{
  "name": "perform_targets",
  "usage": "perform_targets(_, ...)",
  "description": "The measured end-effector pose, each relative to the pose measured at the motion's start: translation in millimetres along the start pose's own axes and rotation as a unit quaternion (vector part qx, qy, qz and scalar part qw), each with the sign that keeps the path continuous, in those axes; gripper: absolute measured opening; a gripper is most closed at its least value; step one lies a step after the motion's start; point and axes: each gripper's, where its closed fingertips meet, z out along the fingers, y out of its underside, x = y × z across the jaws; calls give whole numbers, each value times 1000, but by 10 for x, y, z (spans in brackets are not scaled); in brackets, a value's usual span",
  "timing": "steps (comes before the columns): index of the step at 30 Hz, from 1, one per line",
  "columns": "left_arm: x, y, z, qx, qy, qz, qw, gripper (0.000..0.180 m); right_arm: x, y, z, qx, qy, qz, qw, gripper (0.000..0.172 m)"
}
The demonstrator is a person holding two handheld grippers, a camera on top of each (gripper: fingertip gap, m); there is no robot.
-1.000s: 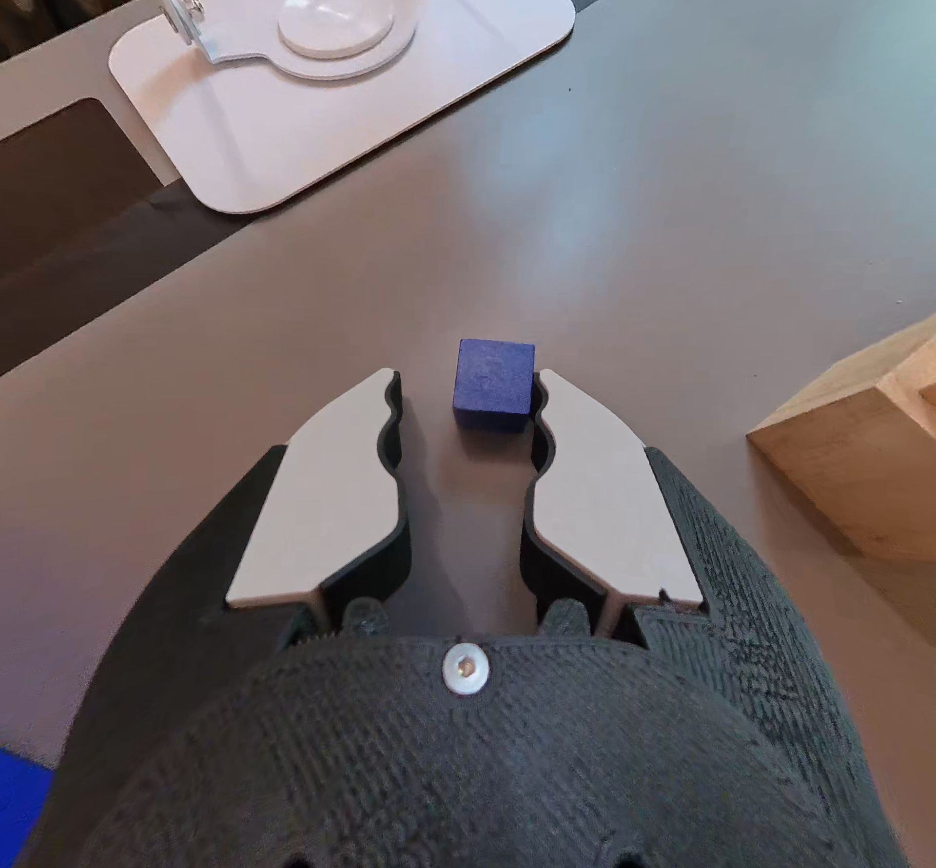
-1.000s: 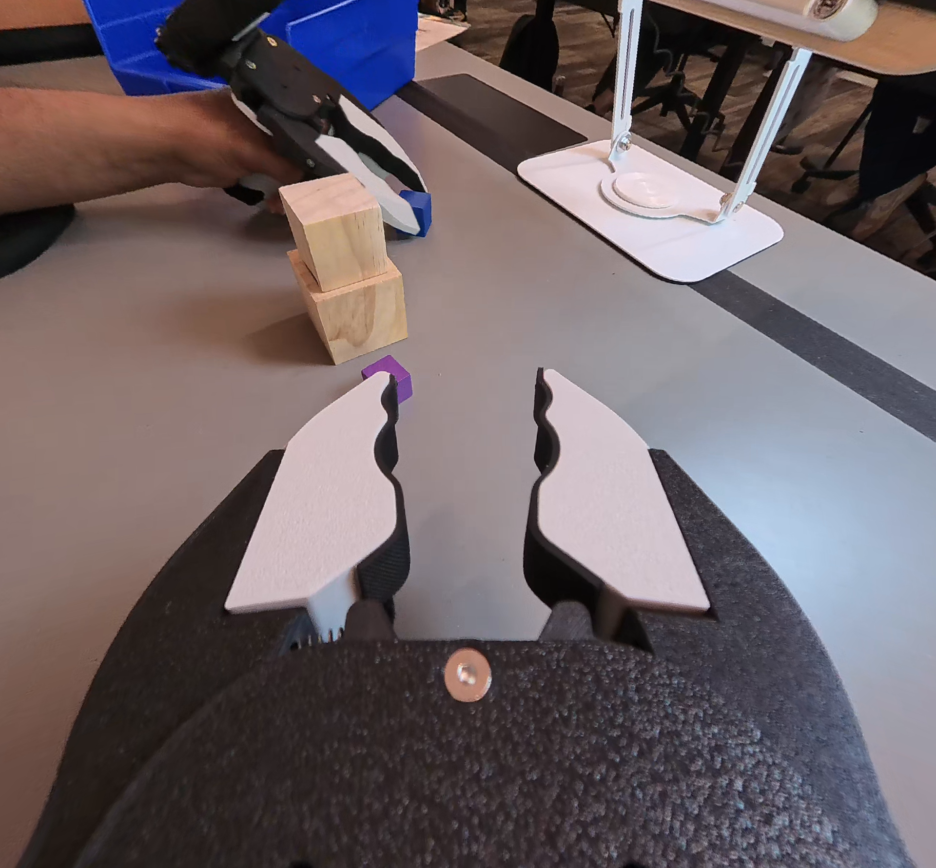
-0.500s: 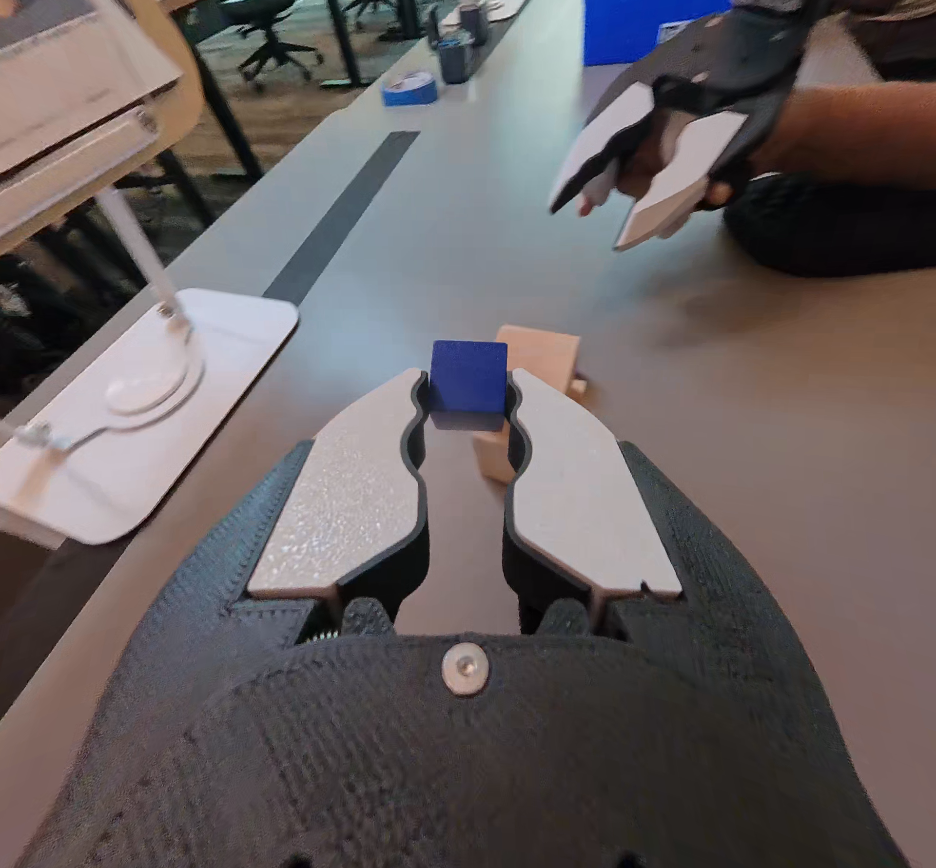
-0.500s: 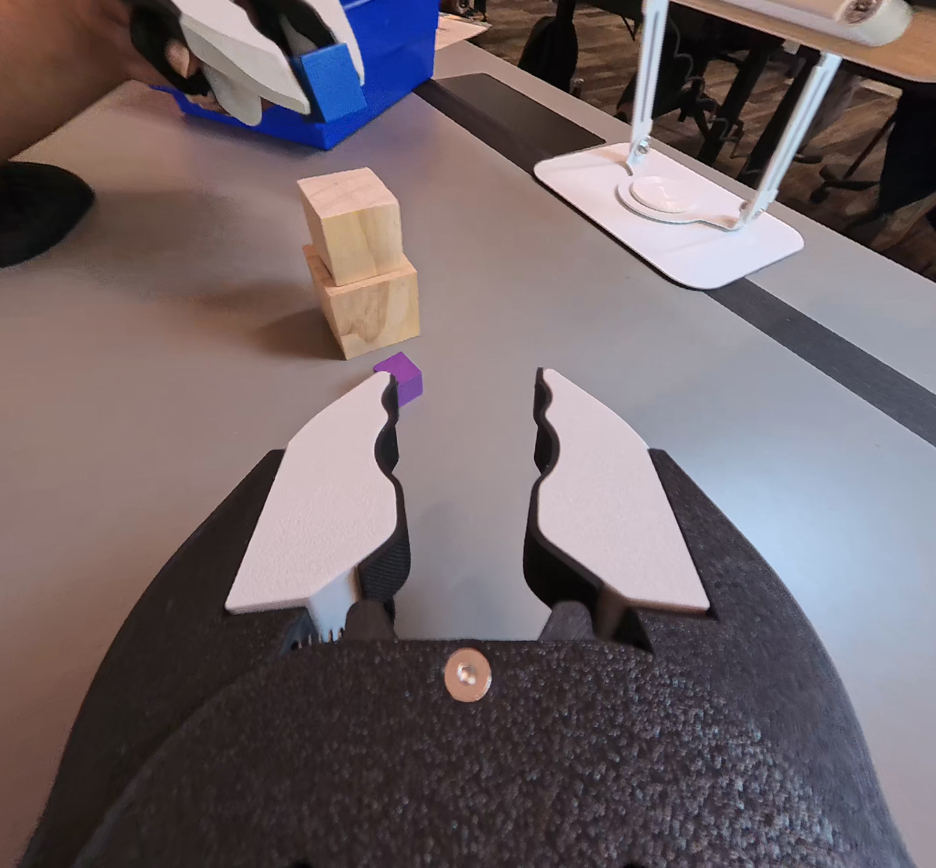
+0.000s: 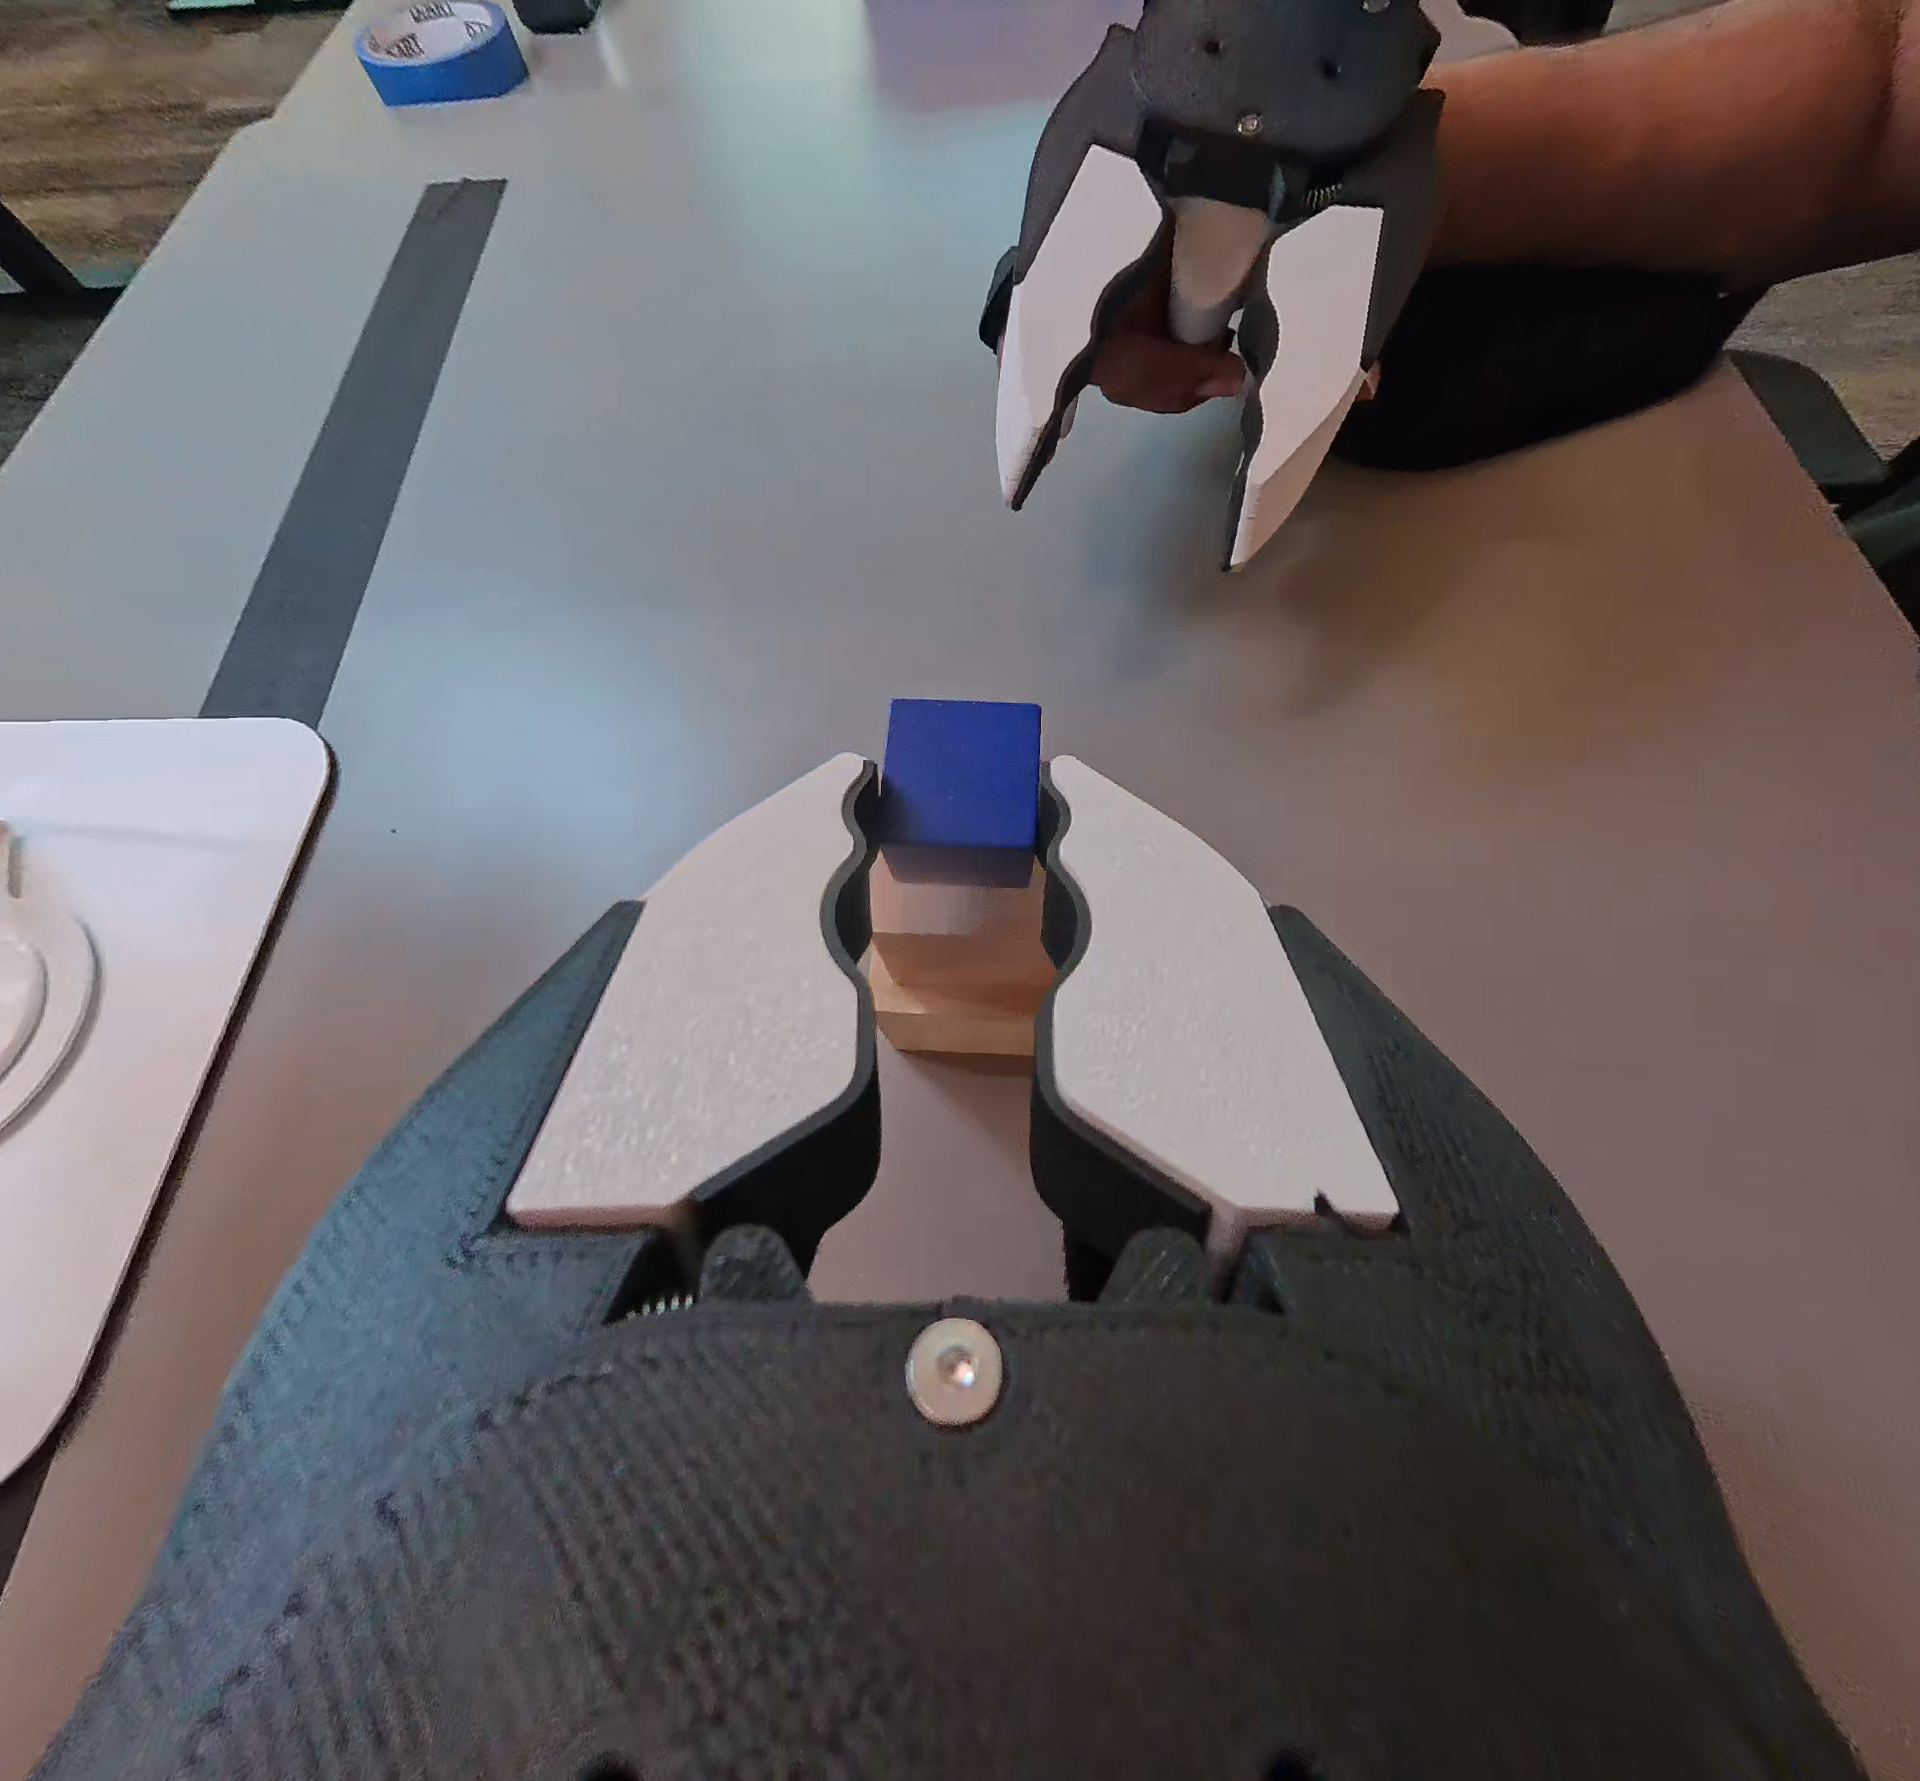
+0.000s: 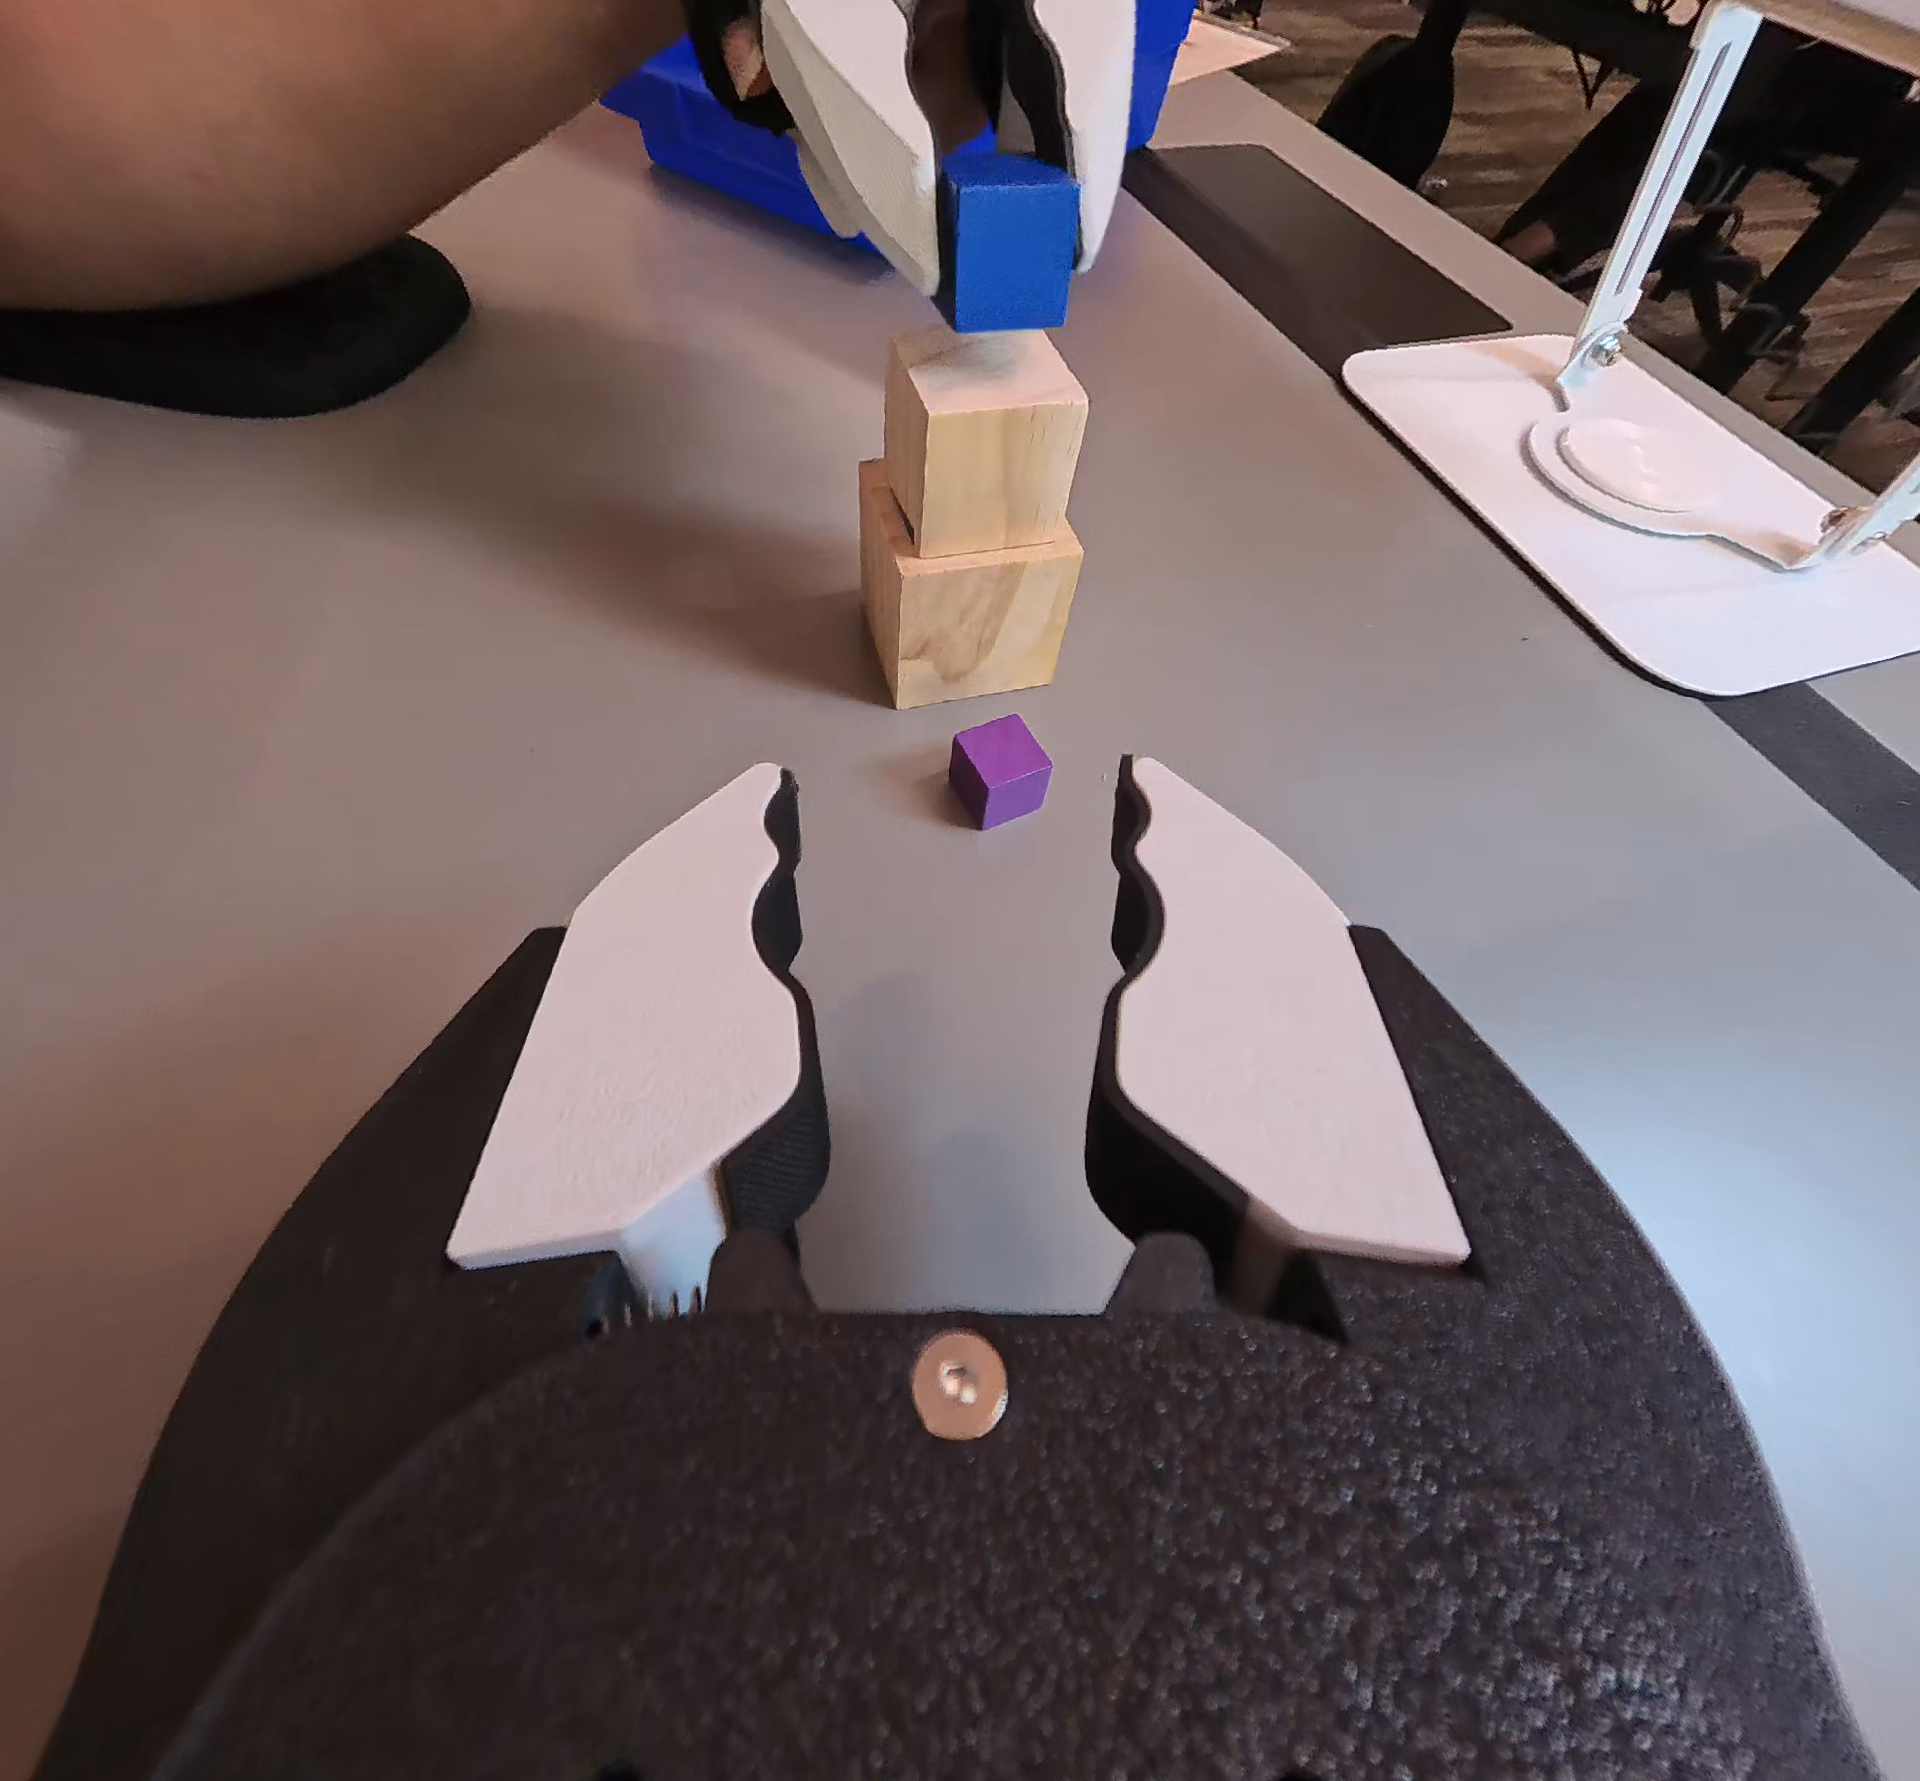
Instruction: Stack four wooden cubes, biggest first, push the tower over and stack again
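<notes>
The left gripper pinches the blue cube, both pads pressed against its side faces. It holds the cube directly above the two-cube wooden stack, which stands toward the middle of the desk. In the right wrist view the cube's underside sits almost on the top face of the upper wooden cube; whether the two already touch cannot be told. That vertical relation is what the placement turns on: the blue cube looks roughly centred over the upper wooden cube, perhaps set slightly to one side, so the remaining travel is probably straight down, with little sideways correction.

The upper wooden cube sits offset on the larger wooden cube, which leaves a narrow ledge on one side. A skewed landing could tip it.

The right gripper stands spread with nothing between its fingers, low over the desk. The small purple cube lies just ahead of its fingertips, between them and the foot of the stack. The right gripper is clearly the nearer one for that last cube.

A white stand base rests near the desk's edge, well apart from the stack.
</notes>
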Motion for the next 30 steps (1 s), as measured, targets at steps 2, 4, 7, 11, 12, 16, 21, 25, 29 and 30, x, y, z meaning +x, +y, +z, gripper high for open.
perform_targets(2, -12, 20, 32, -5, 7, -7, 1000, 29, -1, 10, -2, -2, -2, 0, 1000, 58)
perform_targets(4, -23, 42, 52, -7, 8, -10, 1000, 29, -3, 23, -3, -4, -4, -1, 1000, 58)
perform_targets(7, -17, 83, 67, -10, 10, -11, 1000, 29, -10, 35, -4, -6, -8, -2, 1000, 58)
perform_targets(11, -16, 84, 65, -10, 10, -11, 1000, 29, -23, 44, -1, -8, -12, -4, 1000, 58)
perform_targets(12, -14, 85, 65, -11, 9, -11, 1000, 29, -25, 45, 0, -8, -13, -4, 1000, 58)
perform_targets(16, -14, 87, 65, -13, 6, -10, 1000, 29, -23, 51, -2, -9, -13, -4, 1000, 58)
perform_targets(21, -12, 87, 64, -16, 5, -7, 1000, 29, -23, 56, -2, -11, -13, -4, 1000, 58)
perform_targets(25, -11, 84, 61, -17, 3, -5, 1000, 29, -23, 79, 7, -16, -14, -4, 1000, 58)
perform_targets(29, -5, 89, 65, -15, 4, -5, 1000, 29, -24, 104, 18, -22, -14, -5, 1000, 58)
perform_targets(30, -2, 86, 67, -14, 5, -6, 1000, 29, -24, 109, 19, -23, -14, -5, 1000, 58)
